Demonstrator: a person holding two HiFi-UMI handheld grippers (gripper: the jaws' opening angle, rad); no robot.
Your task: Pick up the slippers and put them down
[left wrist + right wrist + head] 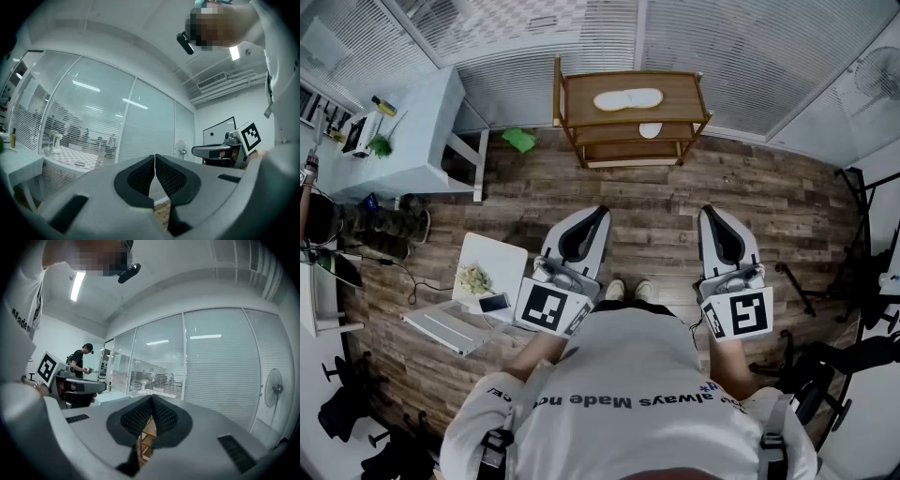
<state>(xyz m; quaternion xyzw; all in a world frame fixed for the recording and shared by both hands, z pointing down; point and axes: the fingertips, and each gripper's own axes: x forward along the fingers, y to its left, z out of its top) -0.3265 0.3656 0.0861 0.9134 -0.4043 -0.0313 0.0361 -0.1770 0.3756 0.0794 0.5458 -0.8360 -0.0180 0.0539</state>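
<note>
Lying side by side at the middle of the top shelf of a wooden rack (680,86), two white slippers (628,98) are seen, close together and untouched. Three shelves are counted in the rack; on the middle one, near its right end, one more white object (650,130) is placed, too small to be identified. The rack is set at the far edge of the plank floor (675,202), against the blinded glass wall.

Two grippers are held level, well apart from the rack and from each other. The left gripper (600,212) is shown with its jaws pressed together and nothing between them. The right gripper (710,212) is likewise closed on nothing, its pads meeting at the tips.

On the floor by the left gripper, one open laptop (441,328) and one phone (494,303) are laid. One green item (520,141) is found beside the rack's left side, near one white table (422,141).
</note>
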